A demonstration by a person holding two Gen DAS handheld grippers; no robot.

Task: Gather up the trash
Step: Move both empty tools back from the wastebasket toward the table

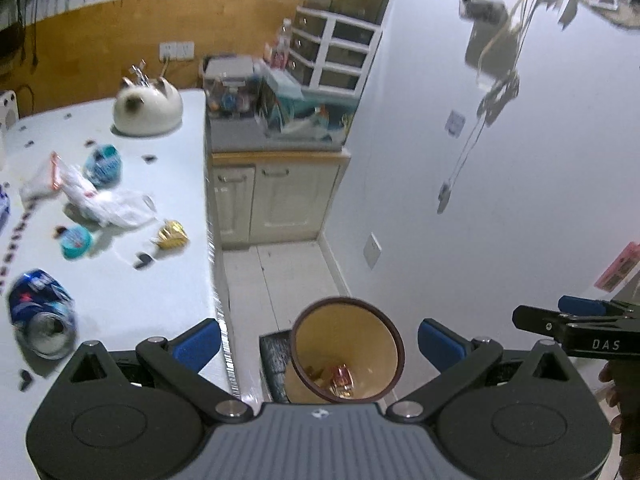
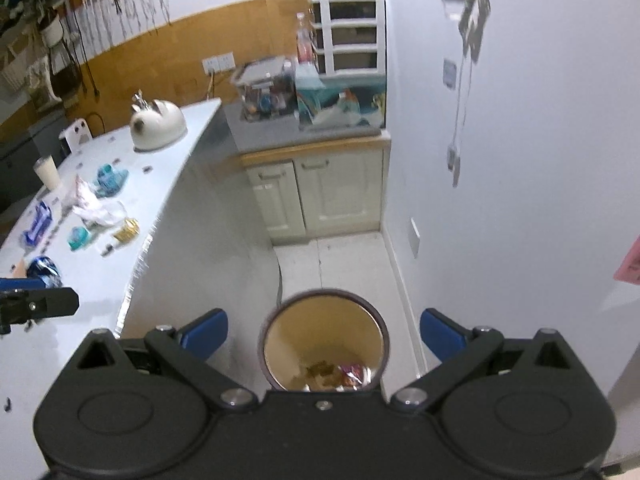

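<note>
A round yellow bin [image 1: 347, 350] with a dark rim stands on the floor beside the table; wrappers [image 1: 340, 378] lie at its bottom. Both grippers hover above it. My left gripper [image 1: 319, 342] is open and empty, and so is my right gripper [image 2: 323, 332] over the bin [image 2: 323, 340]. On the white table [image 1: 120, 300] lie a crushed blue can [image 1: 42, 314], a clear plastic bag [image 1: 92, 196], a gold wrapper [image 1: 172, 235], a teal cup lid [image 1: 76, 242] and a blue-teal packet [image 1: 103, 165]. The right gripper's finger [image 1: 576, 324] shows at the right edge.
A white cat-shaped holder [image 1: 146, 110] sits at the table's far end. A cream cabinet [image 1: 276, 200] with a cluttered top [image 1: 276, 112] stands against the wall behind the bin. A white wall [image 1: 500, 180] runs along the right. A dark mat [image 1: 276, 360] lies beside the bin.
</note>
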